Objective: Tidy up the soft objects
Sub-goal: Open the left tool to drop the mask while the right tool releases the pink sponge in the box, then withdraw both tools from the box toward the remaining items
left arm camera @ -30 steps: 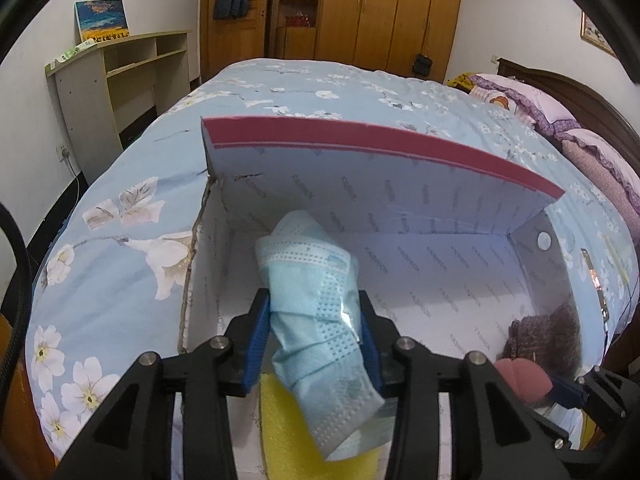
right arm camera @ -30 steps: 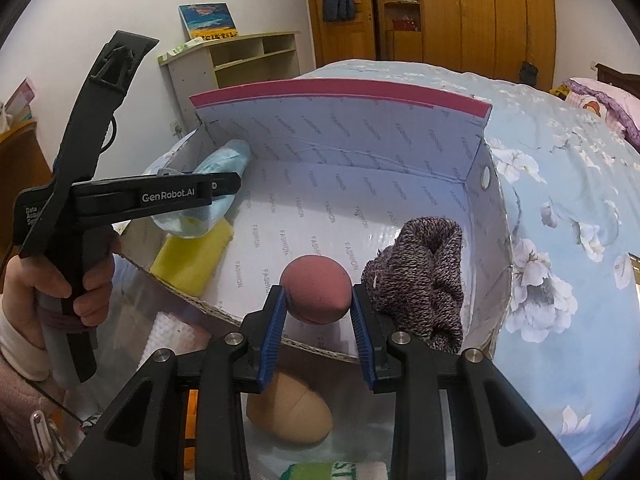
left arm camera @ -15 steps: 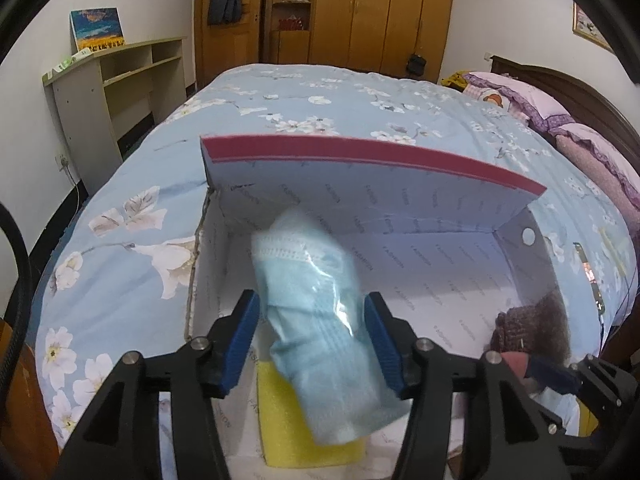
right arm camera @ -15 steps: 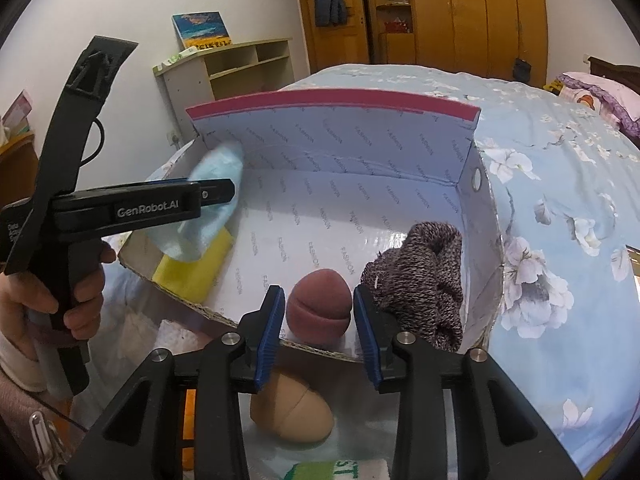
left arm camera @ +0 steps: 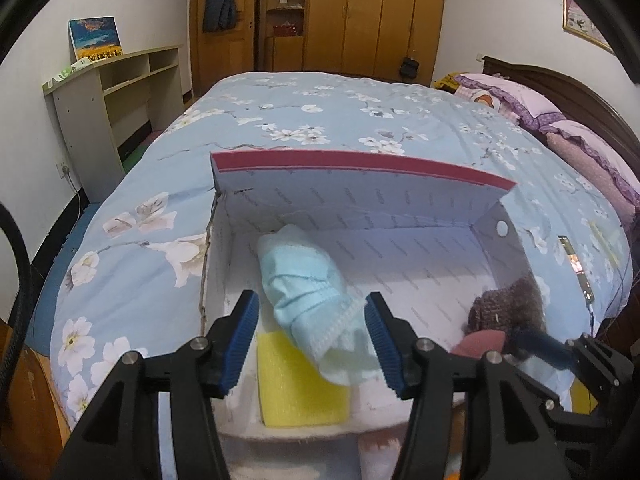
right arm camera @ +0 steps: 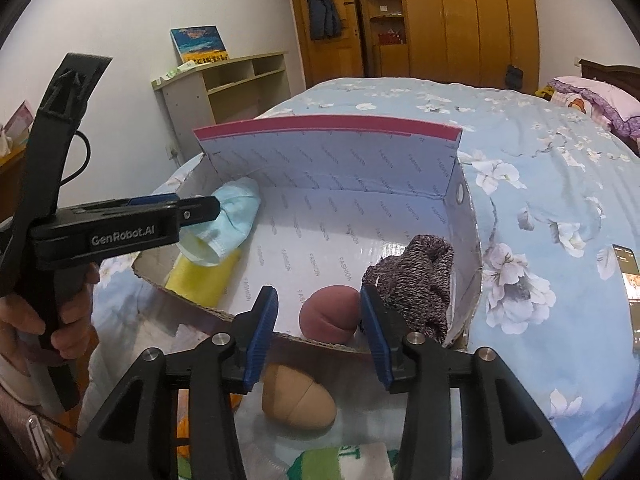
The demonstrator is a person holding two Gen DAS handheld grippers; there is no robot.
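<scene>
Cardboard box on the bed holds face mask, yellow sponge, maroon puff, knitted item. Left gripper and right gripper: jaws spread, empty. Outstanding: tan puff outside, near edge.

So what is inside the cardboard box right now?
Inside the box are a blue face mask lying partly on a yellow sponge, a dark pink ball and a brown knitted piece. The floor under them is covered.
</scene>
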